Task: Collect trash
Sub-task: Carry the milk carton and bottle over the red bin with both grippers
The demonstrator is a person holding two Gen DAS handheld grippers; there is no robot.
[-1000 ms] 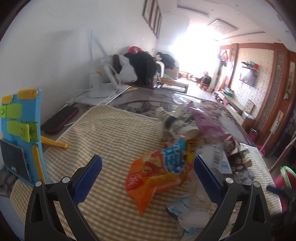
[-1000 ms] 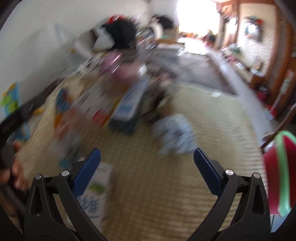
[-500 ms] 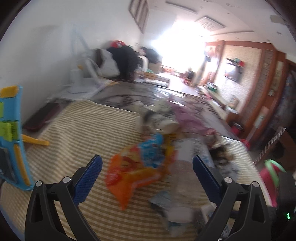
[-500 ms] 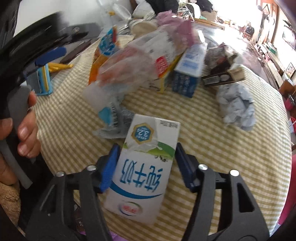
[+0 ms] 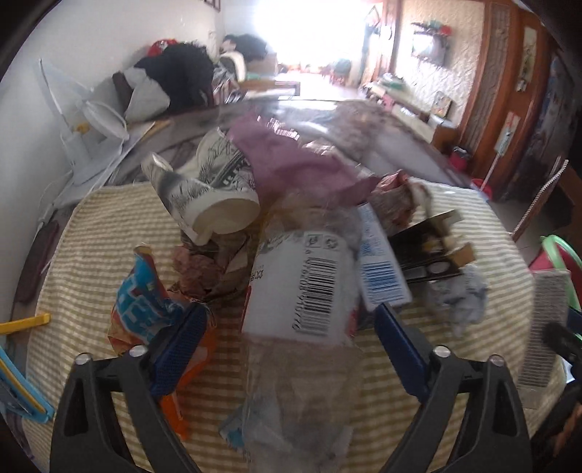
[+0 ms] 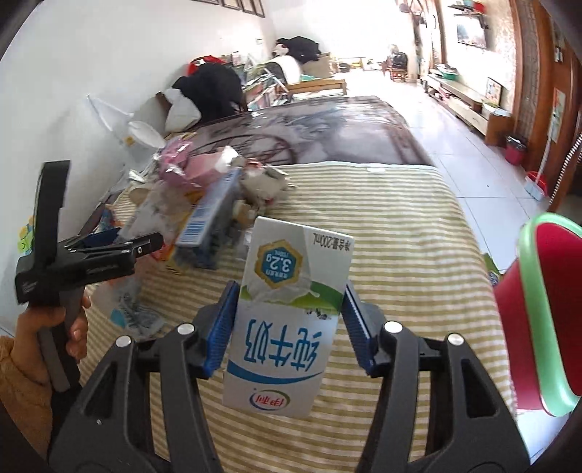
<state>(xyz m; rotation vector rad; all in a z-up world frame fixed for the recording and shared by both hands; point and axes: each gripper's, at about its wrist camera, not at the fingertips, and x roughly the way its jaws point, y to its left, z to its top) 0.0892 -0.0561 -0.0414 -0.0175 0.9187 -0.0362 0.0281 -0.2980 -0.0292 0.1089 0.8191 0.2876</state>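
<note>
The right gripper [image 6: 289, 324] tilts downward over the striped cloth [image 6: 400, 233], its pads clamped on a milk carton [image 6: 287, 320] now lifted off the cloth. The left gripper [image 5: 287, 338], angled down, has just been narrowing around a clear plastic bottle [image 5: 302, 291] lying between its fingers; whether the pads touch it is unclear. It has moved in over the trash pile [image 5: 254, 203].

White wall [image 6: 109, 54] on the left, tiled floor [image 6: 473, 152] on the right. Long table [image 6: 363, 123] ahead, striped cloth [image 6: 418, 254] on its near end. Wooden cabinets [image 5: 509, 109] far right. Bright window glare [image 5: 309, 32] at far end. Framed pictures [image 6: 240, 5] up high.
</note>
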